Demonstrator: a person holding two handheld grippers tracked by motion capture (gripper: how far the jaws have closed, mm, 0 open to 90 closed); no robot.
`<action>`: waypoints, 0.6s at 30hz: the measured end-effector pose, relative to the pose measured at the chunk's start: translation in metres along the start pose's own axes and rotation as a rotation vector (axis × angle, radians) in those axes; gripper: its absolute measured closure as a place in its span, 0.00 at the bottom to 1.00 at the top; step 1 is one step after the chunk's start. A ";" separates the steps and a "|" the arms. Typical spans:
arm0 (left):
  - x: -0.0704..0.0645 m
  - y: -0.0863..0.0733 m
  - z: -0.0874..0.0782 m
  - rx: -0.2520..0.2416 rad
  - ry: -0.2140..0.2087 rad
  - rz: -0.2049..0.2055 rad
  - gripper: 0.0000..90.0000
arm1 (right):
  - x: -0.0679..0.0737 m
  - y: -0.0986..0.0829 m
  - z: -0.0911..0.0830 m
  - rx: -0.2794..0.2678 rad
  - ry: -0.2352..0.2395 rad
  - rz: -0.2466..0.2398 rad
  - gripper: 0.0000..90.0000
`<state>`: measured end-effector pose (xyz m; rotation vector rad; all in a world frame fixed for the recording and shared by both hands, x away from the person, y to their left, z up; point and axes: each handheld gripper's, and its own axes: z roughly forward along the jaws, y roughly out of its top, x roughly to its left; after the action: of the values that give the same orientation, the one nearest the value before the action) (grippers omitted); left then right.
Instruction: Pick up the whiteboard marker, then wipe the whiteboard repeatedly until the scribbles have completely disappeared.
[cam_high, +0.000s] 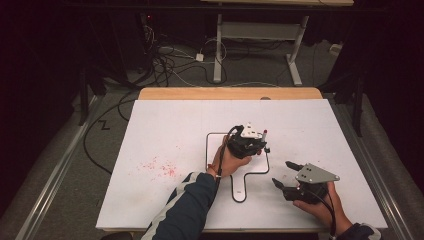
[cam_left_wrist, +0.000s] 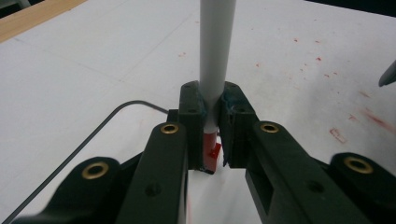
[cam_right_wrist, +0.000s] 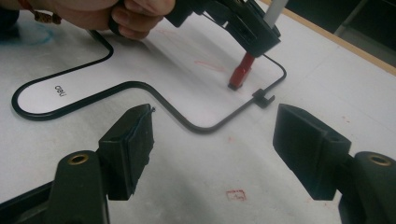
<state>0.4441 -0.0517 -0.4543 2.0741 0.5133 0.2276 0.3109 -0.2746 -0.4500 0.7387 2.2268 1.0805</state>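
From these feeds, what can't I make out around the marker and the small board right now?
- Marker top: cut off by the upper edge in the left gripper view.
- Marker tip contact with the small board: not clear in the right gripper view; hidden by the left gripper in the high view.
- Board's near left corner: covered by the hand in the right gripper view.
- Board's printed word: too small.

Overhead cam fwd-down; tong cams close.
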 end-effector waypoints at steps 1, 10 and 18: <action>0.002 -0.001 -0.002 -0.001 0.003 -0.005 0.88 | 0.000 0.000 0.000 0.001 -0.001 0.004 0.33; 0.011 -0.009 -0.020 0.026 0.033 -0.005 0.88 | -0.001 0.001 -0.001 0.003 -0.004 0.006 0.33; 0.018 -0.016 -0.026 0.002 0.034 -0.040 0.88 | -0.001 -0.001 -0.001 0.005 -0.002 0.012 0.33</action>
<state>0.4468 -0.0166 -0.4551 2.0626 0.5754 0.2395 0.3107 -0.2762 -0.4497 0.7560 2.2268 1.0804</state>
